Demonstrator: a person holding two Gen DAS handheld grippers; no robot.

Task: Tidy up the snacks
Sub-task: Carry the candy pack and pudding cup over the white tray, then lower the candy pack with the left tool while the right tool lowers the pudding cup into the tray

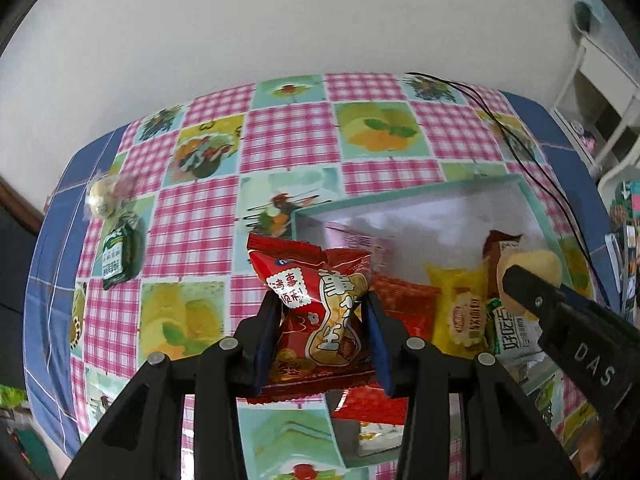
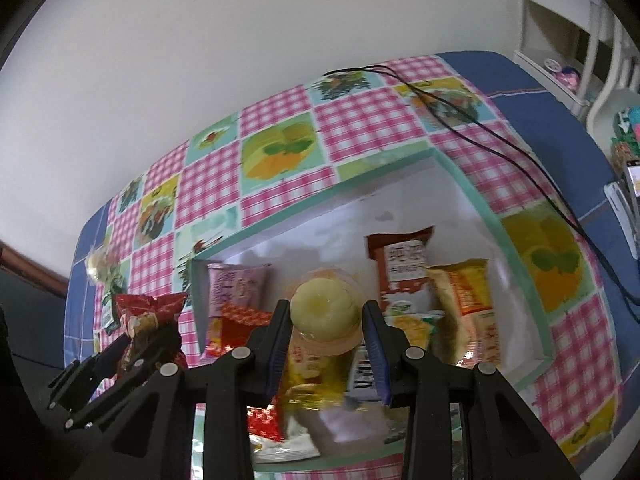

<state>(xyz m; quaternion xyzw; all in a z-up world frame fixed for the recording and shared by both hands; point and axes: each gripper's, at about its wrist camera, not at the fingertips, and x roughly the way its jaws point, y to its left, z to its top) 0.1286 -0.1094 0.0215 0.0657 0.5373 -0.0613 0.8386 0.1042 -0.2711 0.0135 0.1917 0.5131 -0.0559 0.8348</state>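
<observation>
Blurred far-left wrapped snack (image 1: 105, 199); box (image 1: 536, 216) bottom behind gripper.

Two grippers (image 1: 320, 312) (image 2: 326, 320) each held one snack; one box (image 2: 516, 208) lay at three o'clock; two packets (image 1: 120, 254) (image 1: 102, 198) lay at nine.

The worktop (image 1: 288, 136), covered in a pink-checked fruit-print cloth, carried a mint-rimmed open box (image 1: 400, 196), a green packet (image 1: 120, 256), a pale wrapped sweet (image 1: 102, 200) and a black cable (image 1: 520, 152).
</observation>
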